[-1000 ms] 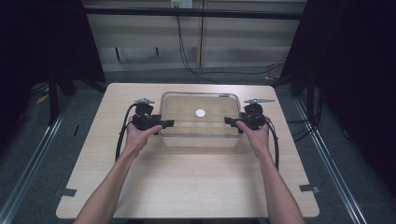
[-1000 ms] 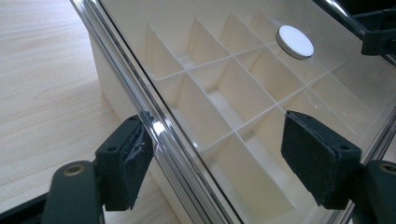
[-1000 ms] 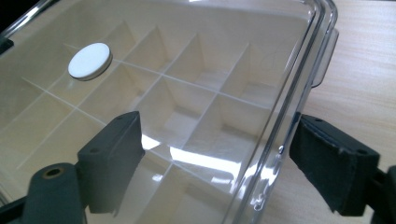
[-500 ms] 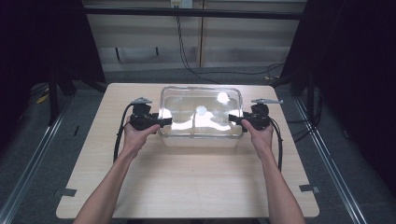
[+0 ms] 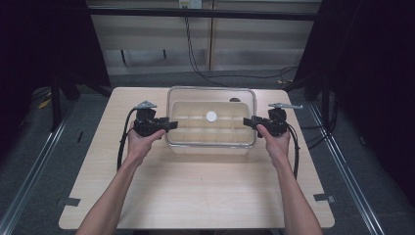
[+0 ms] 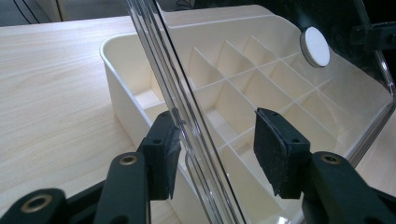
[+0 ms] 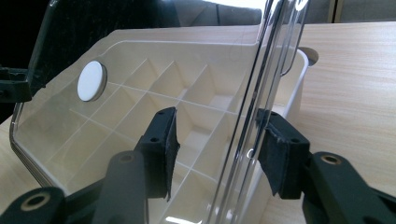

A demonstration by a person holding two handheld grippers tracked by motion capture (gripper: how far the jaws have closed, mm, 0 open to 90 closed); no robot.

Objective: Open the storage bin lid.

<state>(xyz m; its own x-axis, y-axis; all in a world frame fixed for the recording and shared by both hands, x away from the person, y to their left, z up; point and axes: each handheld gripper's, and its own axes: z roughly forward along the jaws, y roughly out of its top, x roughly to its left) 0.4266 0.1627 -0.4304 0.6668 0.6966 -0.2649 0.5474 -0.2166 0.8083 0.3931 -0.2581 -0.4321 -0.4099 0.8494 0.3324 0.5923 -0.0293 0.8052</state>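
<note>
A cream box (image 5: 210,148) with several compartments stands on the wooden table (image 5: 195,191). Over it hangs a clear lid (image 5: 211,95) with a white disc (image 5: 211,116) at its middle. My left gripper (image 5: 170,125) is at the lid's left edge and my right gripper (image 5: 247,121) at its right edge. In the left gripper view the lid's edge (image 6: 196,121) runs between the open jaws of my left gripper (image 6: 215,149), against one pad (image 6: 163,154). In the right gripper view the edge (image 7: 250,107) passes between the spread jaws of my right gripper (image 7: 217,149), close to one pad (image 7: 278,149).
The box sits toward the table's far side, with bare wood in front of it and at both sides. Black cables (image 5: 120,147) trail from the grippers across the table. Dark curtains and metal rails flank the table.
The lid has come up off the box: it lay flat a second ago, tipped and caught glare half a second ago, and now looks larger above the box. Both grippers stayed at its ends.
</note>
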